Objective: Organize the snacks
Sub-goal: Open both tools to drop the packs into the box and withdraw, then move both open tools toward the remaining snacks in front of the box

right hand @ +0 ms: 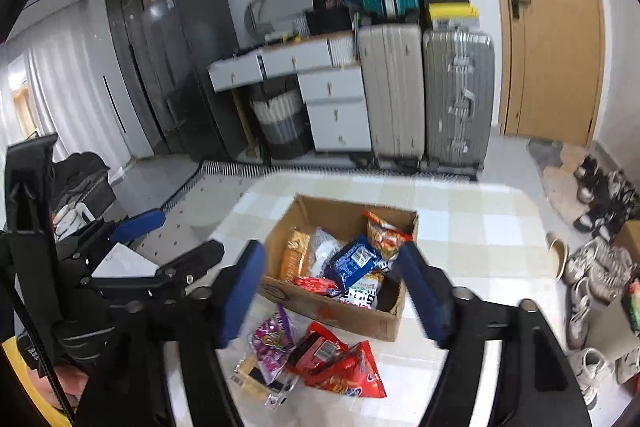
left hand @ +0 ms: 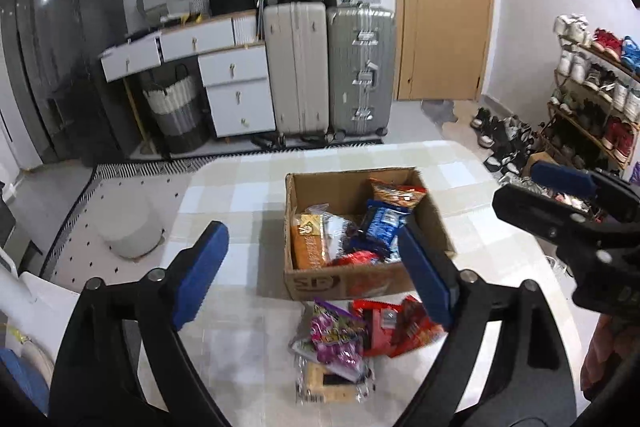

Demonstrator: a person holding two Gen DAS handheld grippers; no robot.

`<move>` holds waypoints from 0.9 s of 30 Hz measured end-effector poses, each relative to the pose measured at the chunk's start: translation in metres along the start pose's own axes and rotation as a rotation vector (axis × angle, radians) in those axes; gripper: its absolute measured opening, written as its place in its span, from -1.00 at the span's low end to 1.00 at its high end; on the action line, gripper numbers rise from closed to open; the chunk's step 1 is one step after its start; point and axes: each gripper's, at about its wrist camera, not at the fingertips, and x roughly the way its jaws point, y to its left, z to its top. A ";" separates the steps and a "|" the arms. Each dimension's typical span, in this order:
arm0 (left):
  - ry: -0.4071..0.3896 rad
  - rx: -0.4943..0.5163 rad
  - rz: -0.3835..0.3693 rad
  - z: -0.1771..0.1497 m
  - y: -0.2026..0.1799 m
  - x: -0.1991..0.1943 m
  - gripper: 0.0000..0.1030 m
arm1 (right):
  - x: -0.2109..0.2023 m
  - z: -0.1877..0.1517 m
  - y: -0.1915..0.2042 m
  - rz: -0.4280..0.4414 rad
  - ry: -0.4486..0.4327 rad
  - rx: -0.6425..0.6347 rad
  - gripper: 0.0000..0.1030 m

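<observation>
On the table (left hand: 224, 195), cardboard box (left hand: 348, 281) half-hiding snack packets (left hand: 380, 223), labels blurred

My left tool (left hand: 316, 271) is matt black plastic with blue rubbery-looking pads (left hand: 424, 277). The box (left hand: 352, 281) is rough brown cardboard, the snack packets (left hand: 394, 325) glossy crinkled foil and plastic. The checked tabletop (left hand: 240, 347) looks smooth with a slight sheen.

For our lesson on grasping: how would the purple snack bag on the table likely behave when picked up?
The purple snack bag looks crinkled and glossy, so probably floppy and slippery. It overlaps a clear packet, which might drag along.
</observation>
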 end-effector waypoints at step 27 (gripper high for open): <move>-0.217 -0.107 0.027 -0.132 0.009 -0.161 0.98 | -0.133 -0.131 0.034 0.005 -0.283 0.069 0.99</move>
